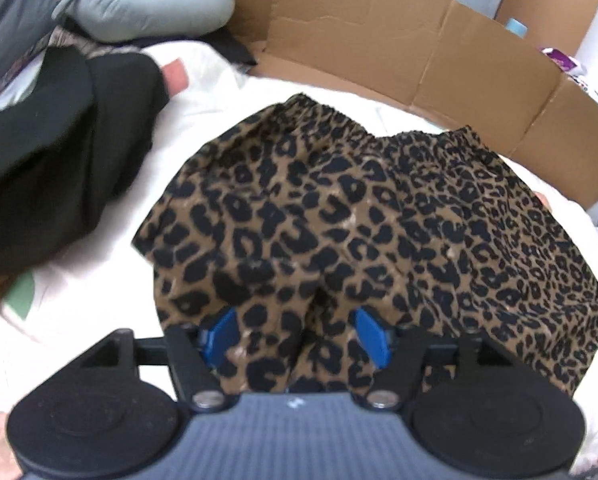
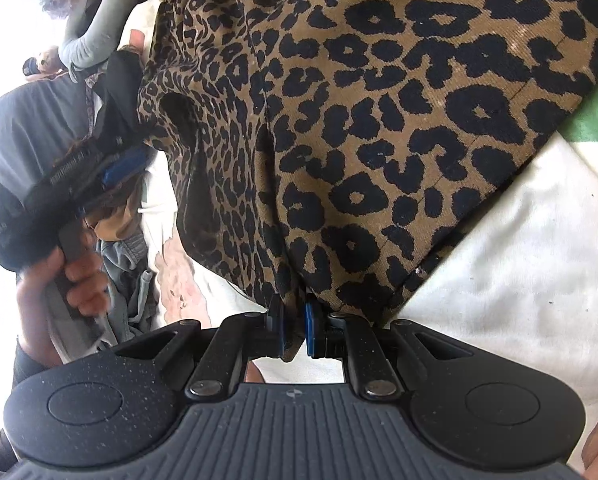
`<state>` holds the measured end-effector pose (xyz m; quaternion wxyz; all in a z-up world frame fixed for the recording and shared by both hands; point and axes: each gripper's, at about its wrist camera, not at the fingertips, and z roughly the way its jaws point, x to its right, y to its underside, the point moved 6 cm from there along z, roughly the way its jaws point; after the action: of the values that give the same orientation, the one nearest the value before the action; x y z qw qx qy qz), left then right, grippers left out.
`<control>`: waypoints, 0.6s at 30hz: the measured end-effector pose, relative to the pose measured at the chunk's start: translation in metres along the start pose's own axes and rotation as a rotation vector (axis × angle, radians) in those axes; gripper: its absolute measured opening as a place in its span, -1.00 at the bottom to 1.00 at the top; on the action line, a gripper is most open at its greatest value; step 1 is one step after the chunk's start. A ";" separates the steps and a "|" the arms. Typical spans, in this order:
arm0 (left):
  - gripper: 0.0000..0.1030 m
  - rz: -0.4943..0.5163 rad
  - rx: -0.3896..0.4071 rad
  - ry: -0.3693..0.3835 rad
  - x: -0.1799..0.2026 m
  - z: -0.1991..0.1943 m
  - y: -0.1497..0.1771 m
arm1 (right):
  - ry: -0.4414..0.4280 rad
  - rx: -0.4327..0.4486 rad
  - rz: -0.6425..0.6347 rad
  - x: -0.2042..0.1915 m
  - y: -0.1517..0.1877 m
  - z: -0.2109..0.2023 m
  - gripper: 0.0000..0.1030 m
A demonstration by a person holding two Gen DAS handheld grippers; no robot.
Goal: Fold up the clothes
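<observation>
The right tool [image 2: 295,330] is clamped on the lower edge of the leopard-print garment [image 2: 379,120]; its two blue pads are pressed almost together with a thin pinch of cloth between them. From this pinch the fabric rises and spreads away in front of the tool, so I judge that the grip is there to keep one corner fixed while the other side is arranged.

The left tool [image 1: 295,336] has its jaws well apart. The leopard-print garment [image 1: 339,220] lies directly under and ahead of it, and a ridge of cloth stands between the blue fingers [image 1: 373,334], but the pads do not press on it. No earlier picture is given, so I say only that this tool holds nothing now. In the right wrist view the left tool [image 2: 119,168] is seen far to the left of the right tool, held by a hand [image 2: 59,280] at the side edge of the garment.

The garment rests on a white bed cover [image 1: 99,280], spread rather flat, with its gathered elastic waistband [image 1: 331,114] at the far side from the left tool. Beyond the waistband stands a cardboard wall [image 1: 419,40]. To the left of the left tool lies dark clothing [image 1: 59,160], probably waiting for its turn.

In my judgement the fold is at an early stage, because the garment is not yet doubled neatly.
</observation>
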<state>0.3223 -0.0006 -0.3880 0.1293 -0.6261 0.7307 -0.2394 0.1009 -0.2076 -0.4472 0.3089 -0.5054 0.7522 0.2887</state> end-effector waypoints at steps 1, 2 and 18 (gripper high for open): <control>0.40 0.008 0.001 -0.010 0.002 0.002 -0.001 | 0.001 0.000 -0.001 0.000 0.000 0.000 -0.84; 0.40 0.014 0.000 -0.018 0.003 0.005 -0.001 | 0.002 -0.001 -0.001 0.000 0.000 0.000 -0.84; 0.06 -0.039 -0.017 -0.122 -0.014 0.039 0.012 | 0.007 0.000 -0.009 0.003 -0.002 0.000 -0.84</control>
<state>0.3335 0.0071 -0.4289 0.1637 -0.6547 0.7111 -0.1970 0.1015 -0.2099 -0.4492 0.3075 -0.5096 0.7512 0.2855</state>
